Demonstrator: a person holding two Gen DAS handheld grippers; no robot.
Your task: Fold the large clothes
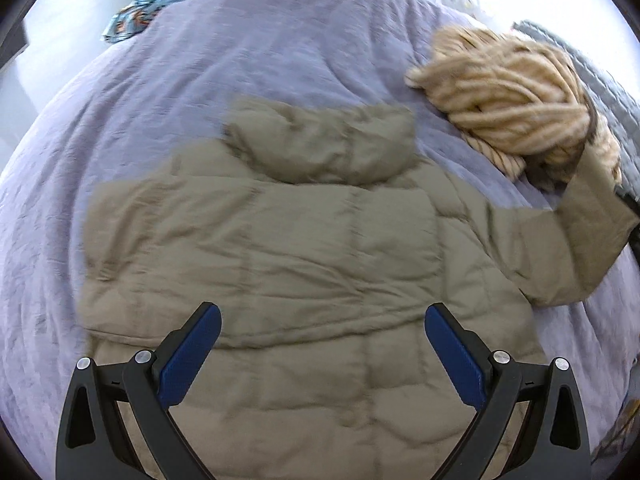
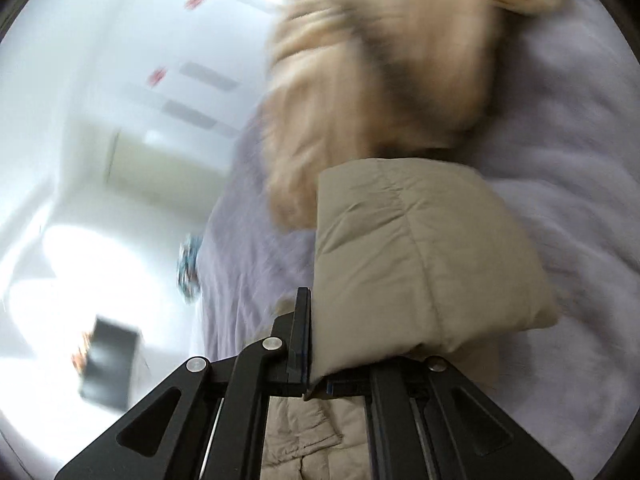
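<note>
though bulky, hooded puffer jacket [image 1: 304,248] is soft, light, slippery: right gripper [image 2: 310,360] pinches sleeve cuff [image 2: 420,264]; left gripper [image 1: 322,354] agape, empty.

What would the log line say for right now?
left gripper: open above jacket | right gripper: shut on jacket sleeve, lifted | bed: jacket spread flat

We find no text, label, brand or number that we can read in either view. Two small red marks [image 2: 176,36] show on the white wall in the right wrist view, but they are too blurred to make out.
</note>
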